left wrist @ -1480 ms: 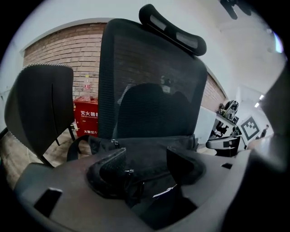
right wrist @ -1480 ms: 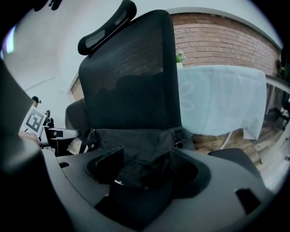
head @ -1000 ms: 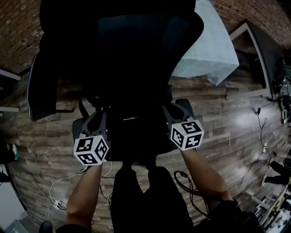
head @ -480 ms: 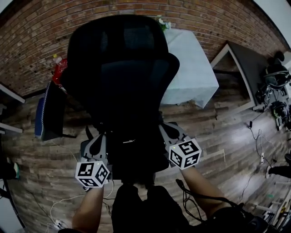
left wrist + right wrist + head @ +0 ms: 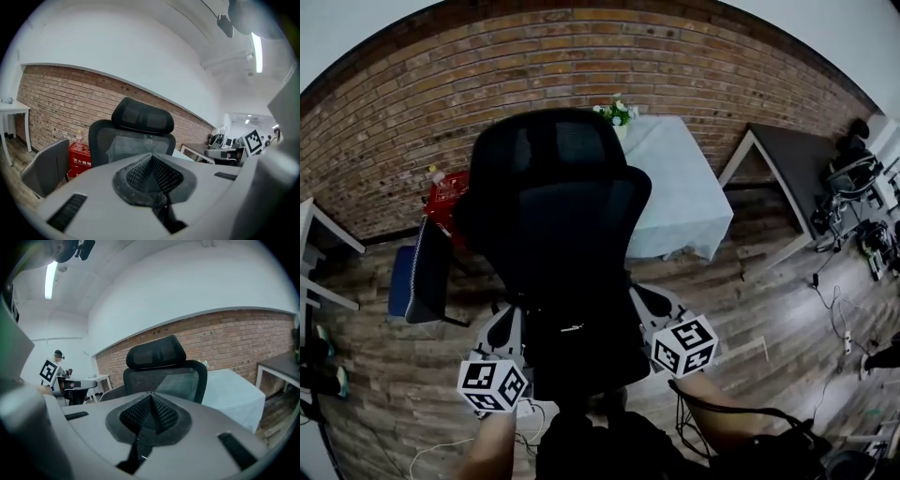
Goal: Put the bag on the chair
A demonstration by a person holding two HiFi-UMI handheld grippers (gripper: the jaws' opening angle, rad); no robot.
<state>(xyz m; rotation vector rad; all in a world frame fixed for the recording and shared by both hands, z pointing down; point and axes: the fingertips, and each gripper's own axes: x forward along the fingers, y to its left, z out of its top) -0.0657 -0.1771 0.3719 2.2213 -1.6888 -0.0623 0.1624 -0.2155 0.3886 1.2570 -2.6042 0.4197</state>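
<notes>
A black office chair [image 5: 553, 216] with a headrest stands in front of me, facing me. A black bag [image 5: 577, 342] sits low between my two grippers, over the chair's seat; dark on dark, its outline is hard to make out. My left gripper [image 5: 504, 323] is at the bag's left side and my right gripper [image 5: 649, 305] at its right. In the left gripper view the pads [image 5: 150, 159] are pressed together on a black strap [image 5: 165, 218]. The right gripper view shows the same, its pads [image 5: 151, 399] pinching a black strap [image 5: 137, 451]. The chair [image 5: 136, 140] [image 5: 164, 369] rises behind both.
Behind the chair stands a table under a pale blue cloth [image 5: 675, 187], with flowers [image 5: 617, 111] at its far end. A red box [image 5: 445, 199] and a grey chair [image 5: 422, 272] are at the left by the brick wall. Cables [image 5: 722, 412] lie on the wooden floor.
The head view has tipped up, so the chair's headrest and the brick wall now show. Both grippers sit lower in the picture, still on either side of the bag.
</notes>
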